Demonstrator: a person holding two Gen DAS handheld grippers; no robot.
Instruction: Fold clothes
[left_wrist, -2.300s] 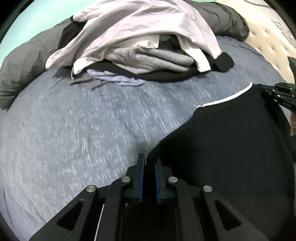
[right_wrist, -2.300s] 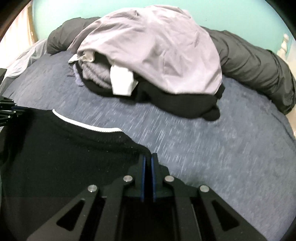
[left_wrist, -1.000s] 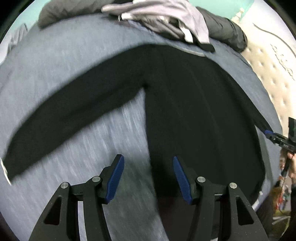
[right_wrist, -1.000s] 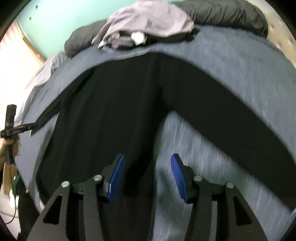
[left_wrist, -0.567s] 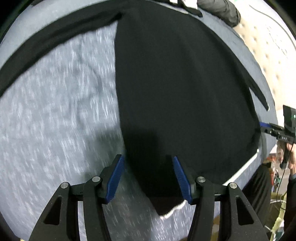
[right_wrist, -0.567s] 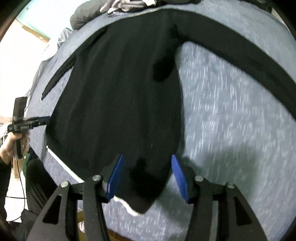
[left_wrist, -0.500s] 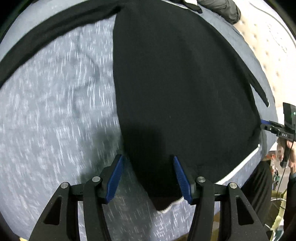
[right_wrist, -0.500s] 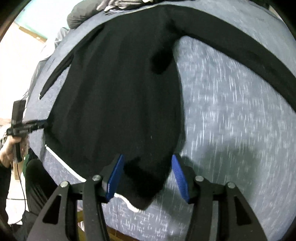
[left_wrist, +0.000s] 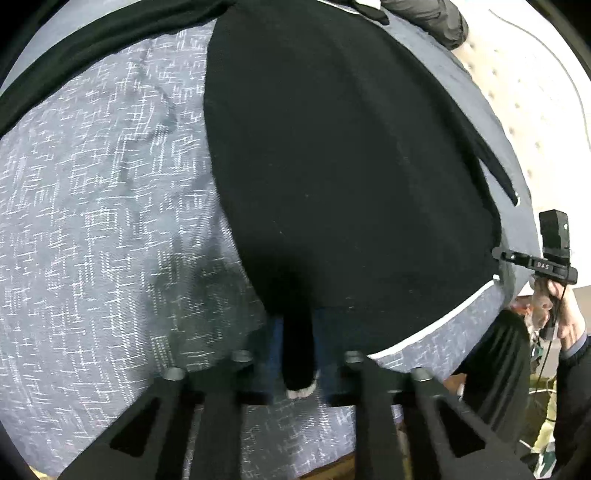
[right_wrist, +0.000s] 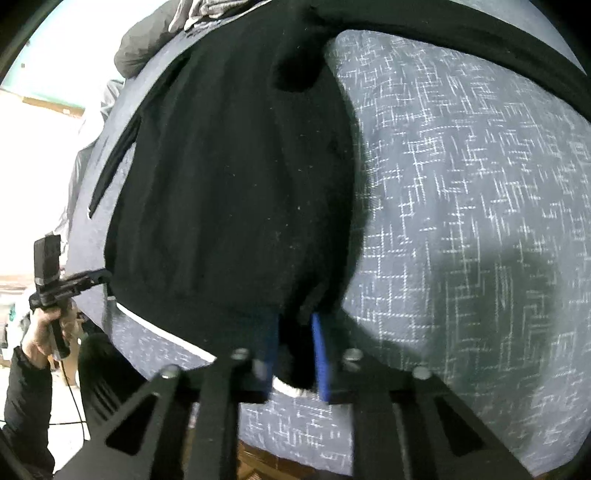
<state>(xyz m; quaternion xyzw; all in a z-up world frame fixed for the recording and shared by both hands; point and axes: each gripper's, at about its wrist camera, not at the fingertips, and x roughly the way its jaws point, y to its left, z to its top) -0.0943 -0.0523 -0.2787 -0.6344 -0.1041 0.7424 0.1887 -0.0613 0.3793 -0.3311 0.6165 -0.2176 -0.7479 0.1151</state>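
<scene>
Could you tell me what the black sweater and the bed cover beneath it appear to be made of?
The black sweater looks like a soft, matte knit, with clinging pale lint specks and a white trimmed hem. The bed cover seems a woven grey-blue fabric, flecked with white threads; the fibre is unclear.

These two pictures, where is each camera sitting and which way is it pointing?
Left wrist: on the left gripper, looking along its fingers down at the black sweater on the bed; the other hand shows at right.
Right wrist: on the right gripper, at the sweater's other bottom corner; the other hand at left.
Shared: sweater, bed.
</scene>
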